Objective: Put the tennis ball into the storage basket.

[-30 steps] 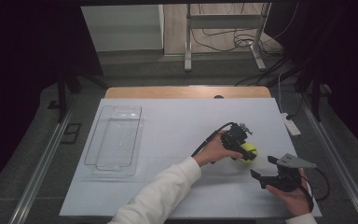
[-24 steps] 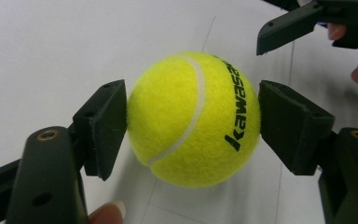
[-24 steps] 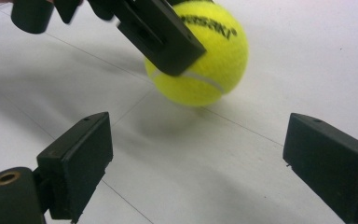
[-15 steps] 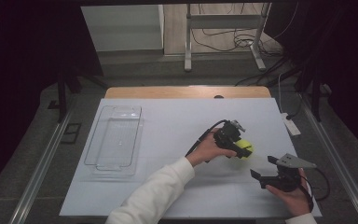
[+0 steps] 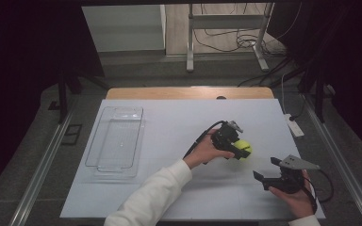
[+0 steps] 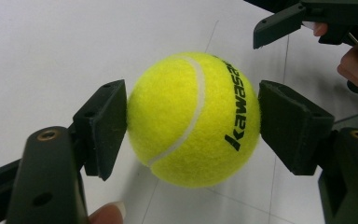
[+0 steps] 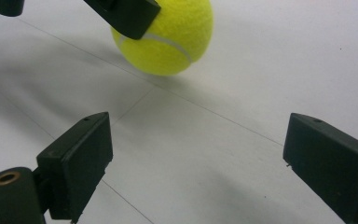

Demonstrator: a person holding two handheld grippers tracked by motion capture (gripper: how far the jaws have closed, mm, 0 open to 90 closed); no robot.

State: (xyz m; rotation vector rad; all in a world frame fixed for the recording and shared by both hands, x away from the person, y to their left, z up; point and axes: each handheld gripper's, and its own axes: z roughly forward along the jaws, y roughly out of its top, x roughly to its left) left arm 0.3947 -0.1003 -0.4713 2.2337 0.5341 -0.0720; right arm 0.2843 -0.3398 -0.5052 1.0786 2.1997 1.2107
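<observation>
A yellow tennis ball [image 5: 243, 149] with black lettering sits between the jaws of my left gripper [image 5: 239, 147], right of the table's middle. In the left gripper view both pads press on the tennis ball [image 6: 193, 119], so the left gripper [image 6: 192, 128] is shut on it. Whether the ball touches the sheet I cannot tell. My right gripper [image 5: 265, 168] is near the front right, a little apart from the ball, and stands open with nothing between its fingers. The right gripper view has the ball [image 7: 168, 37] ahead of the open right gripper [image 7: 198, 149].
A clear plastic tray [image 5: 90, 157] lies empty on the left of the white sheet [image 5: 169, 136]. A small white power strip [image 5: 293, 125] rests at the sheet's right edge. A white-sleeved forearm [image 5: 155, 193] reaches in from the bottom.
My left gripper has carried the tennis ball a little to the left, away from the right gripper. The right gripper has kept still.
</observation>
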